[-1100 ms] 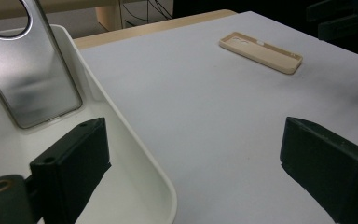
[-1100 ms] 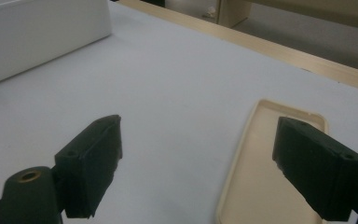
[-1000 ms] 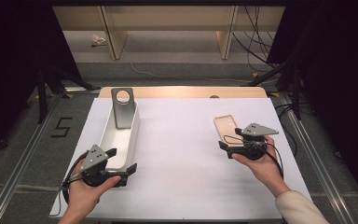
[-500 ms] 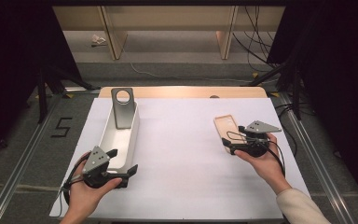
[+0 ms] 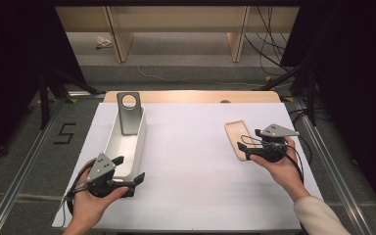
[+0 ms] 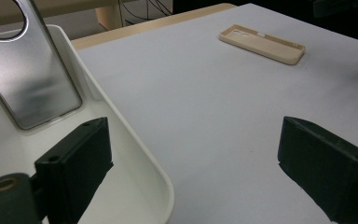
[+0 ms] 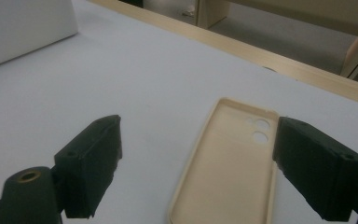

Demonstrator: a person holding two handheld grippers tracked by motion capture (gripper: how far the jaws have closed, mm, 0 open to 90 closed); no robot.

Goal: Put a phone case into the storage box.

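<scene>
Two pairs of fingers stand released: the right gripper (image 5: 248, 149) straddles the beige phone case (image 7: 228, 163), lying hollow-up near the surface's (image 5: 191, 161) right edge, seemingly ready to grasp it. The left gripper (image 5: 127, 171) waits astride the white tray's (image 6: 140, 154) rim, perhaps steadying it. Shelving and cables stand behind.

Phone case (image 7: 230, 163): beige plastic, matt, smooth. Tray (image 6: 135, 154): white plastic, slight gloss. Plate (image 6: 32, 79) leaning in tray: brushed metal, dull sheen. Table sheet (image 5: 196, 161): white, matt. Table edge (image 5: 196, 96): pale wood.
</scene>
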